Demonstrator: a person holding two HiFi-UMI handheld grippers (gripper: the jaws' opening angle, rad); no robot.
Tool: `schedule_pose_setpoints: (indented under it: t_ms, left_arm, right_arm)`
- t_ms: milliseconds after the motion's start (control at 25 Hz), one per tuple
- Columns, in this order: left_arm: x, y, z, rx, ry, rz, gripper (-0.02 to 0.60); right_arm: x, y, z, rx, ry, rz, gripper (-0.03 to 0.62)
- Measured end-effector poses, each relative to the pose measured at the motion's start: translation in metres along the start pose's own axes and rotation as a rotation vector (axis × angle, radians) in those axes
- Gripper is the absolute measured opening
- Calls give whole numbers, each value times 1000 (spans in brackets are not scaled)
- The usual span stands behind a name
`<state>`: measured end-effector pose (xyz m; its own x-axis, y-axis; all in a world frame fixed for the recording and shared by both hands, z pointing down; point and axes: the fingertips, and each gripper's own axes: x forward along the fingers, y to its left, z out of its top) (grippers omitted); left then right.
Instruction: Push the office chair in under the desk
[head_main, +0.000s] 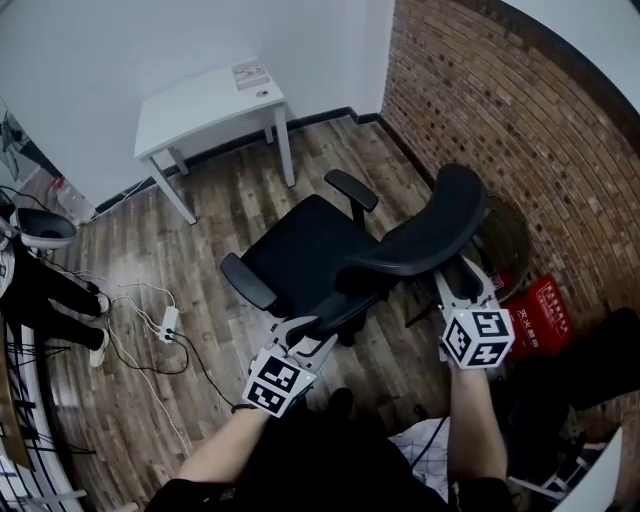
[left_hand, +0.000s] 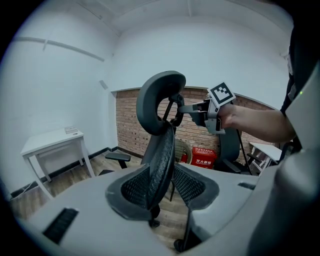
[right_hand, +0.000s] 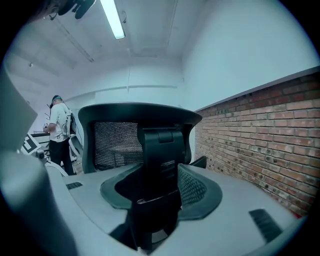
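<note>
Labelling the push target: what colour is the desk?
White. The desk shows best in the head view.

This is an office room. A white desk (head_main: 210, 100) stands at eleven o'clock against a plain white wall, and an office chair (head_main: 330, 255) sits at the centre on a wood-plank floor (head_main: 210, 250). A brick wall (head_main: 500, 110) runs from one to three o'clock. A power strip (head_main: 168, 322) with cables lies at nine, and a tube light (right_hand: 112, 19) hangs overhead.
</note>
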<state>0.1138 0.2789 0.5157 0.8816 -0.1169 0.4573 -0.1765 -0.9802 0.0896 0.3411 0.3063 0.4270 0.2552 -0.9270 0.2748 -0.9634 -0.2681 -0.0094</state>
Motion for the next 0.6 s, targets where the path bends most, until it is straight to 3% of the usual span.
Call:
schedule_pose_setpoints:
  t_ms: [400,440,480,520,600]
  left_arm:
    - [0,36,3,-48,-13,75,156]
    - [-1,43,3,-58,-17,82,161]
    - [-3,50,2,-68,-22,89,163]
    - [-5,59,1,-75,-25,95,164]
    - [-10,77,1,-76,-26,110,166]
  right_arm:
    - [34,17,11,45,-12,112,195]
    - [38,25,12,56,-18,136,183]
    - [42,34,13,64,-22,158,62]
    - [48,43,14,65,-24,168,107]
    - [60,57,17,69,-19,167,112]
